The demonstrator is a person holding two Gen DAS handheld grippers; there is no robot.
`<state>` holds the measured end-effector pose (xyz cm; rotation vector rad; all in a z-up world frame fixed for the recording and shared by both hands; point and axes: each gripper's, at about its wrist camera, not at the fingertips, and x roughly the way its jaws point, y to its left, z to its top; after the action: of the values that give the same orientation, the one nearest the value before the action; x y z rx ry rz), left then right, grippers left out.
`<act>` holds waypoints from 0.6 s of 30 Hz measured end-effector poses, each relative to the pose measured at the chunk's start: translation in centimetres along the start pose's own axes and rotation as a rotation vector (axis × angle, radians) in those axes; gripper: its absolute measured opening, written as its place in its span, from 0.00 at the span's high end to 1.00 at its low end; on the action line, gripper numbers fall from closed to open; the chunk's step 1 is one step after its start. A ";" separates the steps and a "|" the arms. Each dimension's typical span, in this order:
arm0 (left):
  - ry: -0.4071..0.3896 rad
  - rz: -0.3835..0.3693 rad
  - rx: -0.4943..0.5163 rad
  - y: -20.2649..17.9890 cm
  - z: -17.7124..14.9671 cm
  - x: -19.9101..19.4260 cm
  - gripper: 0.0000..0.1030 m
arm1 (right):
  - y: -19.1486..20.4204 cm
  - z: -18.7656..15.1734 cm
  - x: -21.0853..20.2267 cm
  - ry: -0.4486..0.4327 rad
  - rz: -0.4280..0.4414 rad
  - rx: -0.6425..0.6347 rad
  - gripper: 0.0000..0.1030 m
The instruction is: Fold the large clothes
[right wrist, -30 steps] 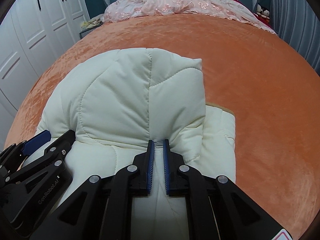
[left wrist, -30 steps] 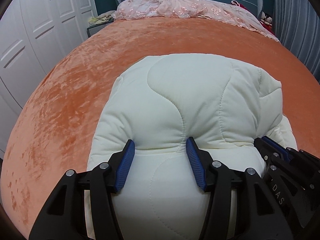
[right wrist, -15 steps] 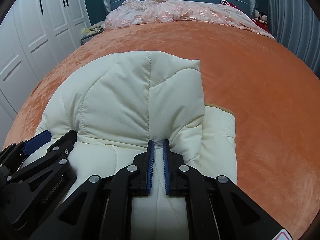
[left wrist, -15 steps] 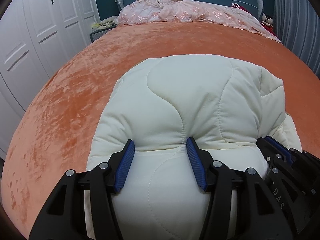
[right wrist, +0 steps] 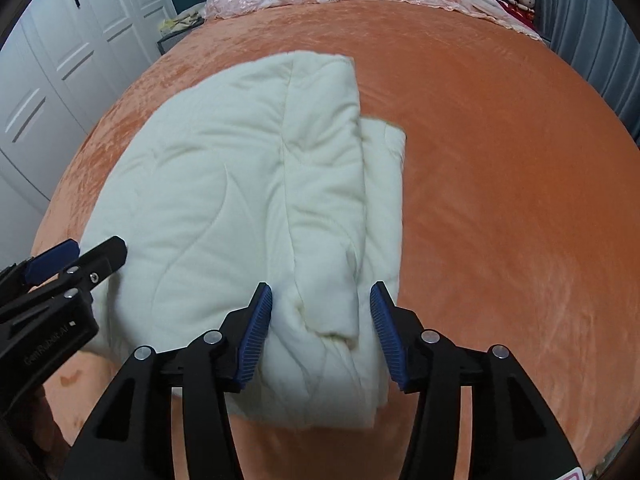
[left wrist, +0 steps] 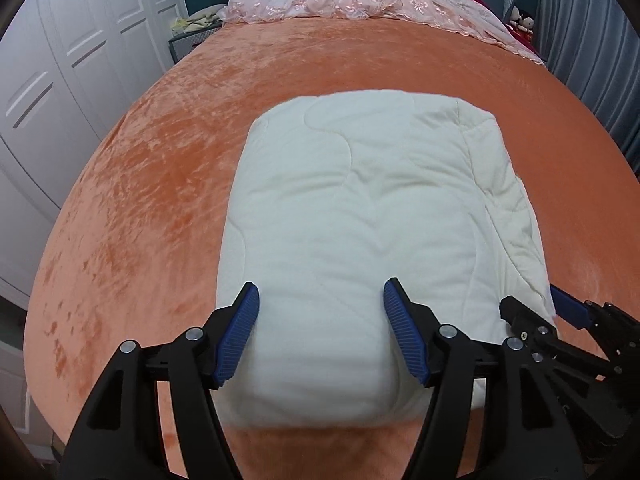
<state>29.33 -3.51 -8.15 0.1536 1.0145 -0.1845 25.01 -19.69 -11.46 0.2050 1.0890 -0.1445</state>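
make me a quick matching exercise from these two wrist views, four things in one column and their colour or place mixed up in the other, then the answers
Things:
1. padded garment
2. bedspread
3. lacy cover
4. wardrobe doors

Colour or place:
A. white, along the left wall
B. orange, covering the bed
C. cream, folded on the bed in front of both grippers
D. pink, bunched at the headboard end

Pairs: 1-C, 2-B, 3-D, 4-A
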 end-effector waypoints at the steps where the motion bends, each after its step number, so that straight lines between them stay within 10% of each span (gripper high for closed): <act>1: 0.001 -0.002 -0.002 -0.1 -0.8 -0.6 0.39 | 0.0 -1.0 -0.3 0.014 -0.009 -0.003 0.50; 6: -0.045 -0.031 -0.007 -0.5 -4.3 -5.5 0.39 | 0.5 -4.1 -4.1 0.030 -0.085 -0.034 0.50; 10: -0.115 -0.025 -0.007 -0.9 -5.9 -9.5 0.31 | 1.5 -5.7 -9.4 -0.097 -0.097 -0.050 0.24; 18: -0.216 0.024 -0.069 0.1 -8.9 -14.6 0.17 | 2.7 -8.8 -15.7 -0.271 -0.159 -0.095 0.17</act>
<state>14.44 -0.33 -0.34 0.0811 0.8022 -0.1407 10.82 -14.75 -1.18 0.0116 0.8395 -0.2548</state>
